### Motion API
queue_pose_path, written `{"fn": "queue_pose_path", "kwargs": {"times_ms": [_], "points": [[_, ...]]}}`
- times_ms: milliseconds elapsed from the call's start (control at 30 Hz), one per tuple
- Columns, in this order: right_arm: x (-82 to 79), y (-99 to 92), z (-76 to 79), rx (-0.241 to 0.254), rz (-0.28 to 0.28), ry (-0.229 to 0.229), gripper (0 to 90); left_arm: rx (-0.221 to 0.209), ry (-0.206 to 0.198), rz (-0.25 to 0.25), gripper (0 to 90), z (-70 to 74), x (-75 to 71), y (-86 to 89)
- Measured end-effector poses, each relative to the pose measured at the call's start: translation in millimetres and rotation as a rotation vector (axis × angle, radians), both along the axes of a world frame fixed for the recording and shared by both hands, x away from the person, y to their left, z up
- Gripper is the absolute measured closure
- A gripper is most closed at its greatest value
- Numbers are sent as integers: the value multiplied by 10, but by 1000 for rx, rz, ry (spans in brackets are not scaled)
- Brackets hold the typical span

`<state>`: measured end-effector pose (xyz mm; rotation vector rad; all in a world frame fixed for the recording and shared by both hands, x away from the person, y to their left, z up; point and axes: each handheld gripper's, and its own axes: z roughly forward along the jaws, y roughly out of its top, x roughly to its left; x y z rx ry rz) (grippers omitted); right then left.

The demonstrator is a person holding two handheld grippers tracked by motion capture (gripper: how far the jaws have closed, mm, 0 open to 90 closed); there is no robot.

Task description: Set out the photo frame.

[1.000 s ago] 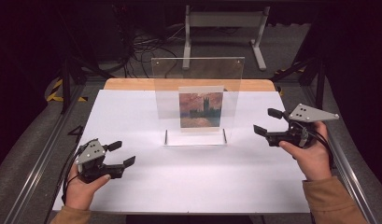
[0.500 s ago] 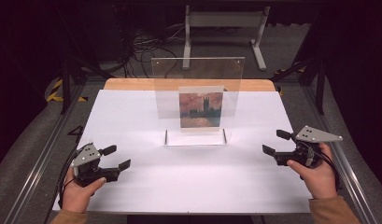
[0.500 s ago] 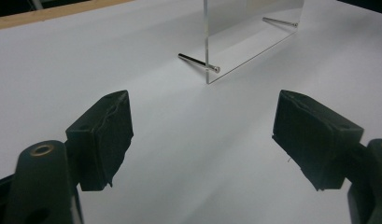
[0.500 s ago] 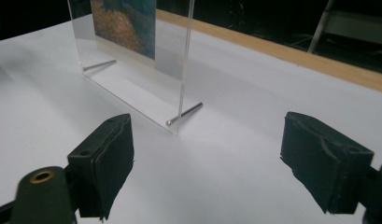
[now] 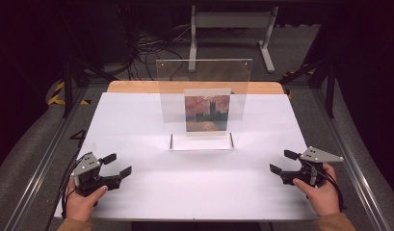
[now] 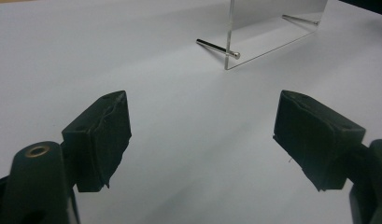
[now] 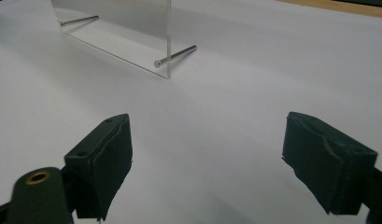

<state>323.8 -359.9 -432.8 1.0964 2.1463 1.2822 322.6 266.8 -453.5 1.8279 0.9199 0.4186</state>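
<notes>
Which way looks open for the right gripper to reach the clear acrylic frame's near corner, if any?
Probably yes: bare white tabletop lies between the open right gripper and the clear acrylic frame, nothing between.

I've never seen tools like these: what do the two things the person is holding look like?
Each gripper, left and right, is a black hand-held tool with two blocky black jaws faced with dark, slightly ragged pads. A grey three-cornered plate with small dots sits on top, and a black cable trails back. The sleeves are tan.
</notes>
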Motion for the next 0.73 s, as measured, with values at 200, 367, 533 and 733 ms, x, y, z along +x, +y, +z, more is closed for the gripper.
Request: {"fn": "queue_pose_path", "kwargs": {"times_ms": [200, 367, 533, 733], "points": [[-41, 21, -136, -11, -4, -7, 160, -7, -18, -12, 192, -62, -11, -79], [-50, 65, -198, -43, 10, -4, 159, 1, -33, -37, 192, -84, -15, -141], [-49, 77, -202, -53, 11, -2, 159, 9, -27, -42, 192, -103, -9, -165], [-54, 62, -186, -39, -1, -13, 151, 13, -28, -43, 191, -98, -9, -168]]}}
